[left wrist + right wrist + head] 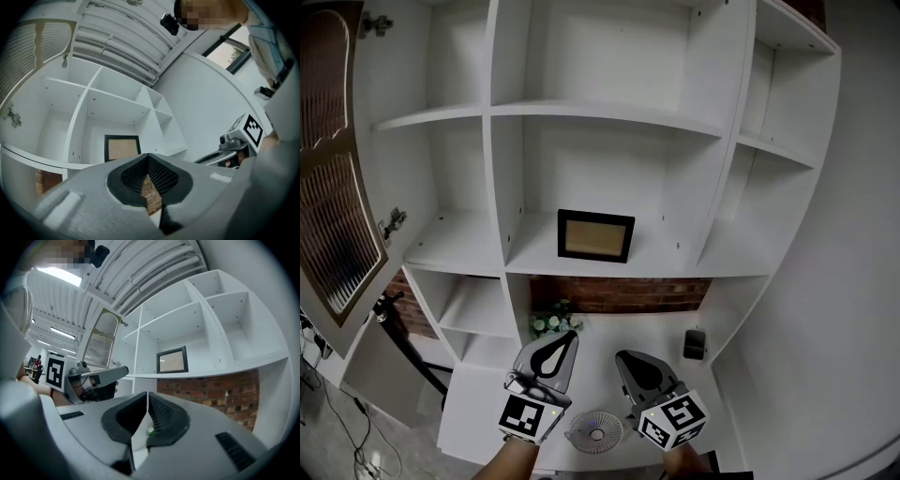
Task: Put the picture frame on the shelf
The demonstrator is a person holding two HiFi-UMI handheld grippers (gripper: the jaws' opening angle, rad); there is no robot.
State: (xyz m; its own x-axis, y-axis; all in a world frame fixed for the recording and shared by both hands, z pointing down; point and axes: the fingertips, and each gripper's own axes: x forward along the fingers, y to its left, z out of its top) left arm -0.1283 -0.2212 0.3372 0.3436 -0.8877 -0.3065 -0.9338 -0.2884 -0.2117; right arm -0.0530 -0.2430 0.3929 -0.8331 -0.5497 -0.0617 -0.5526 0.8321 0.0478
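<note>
Frame stands upright on the shelf; below it, left gripper and right gripper hang closed, empty; task looks done.

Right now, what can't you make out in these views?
- Black rectangular picture frame: its rear stand, hidden by its own front in all views.
- Small black object, lower right: head view, too small to identify.
- White flowers: head view, dim, too small for detail.

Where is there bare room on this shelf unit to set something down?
Bare: the left compartment and right compartment beside the picture frame, the shelf above it, and the strip to its right. Crowded: the desk below, with flowers, fan and a dark box.
</note>
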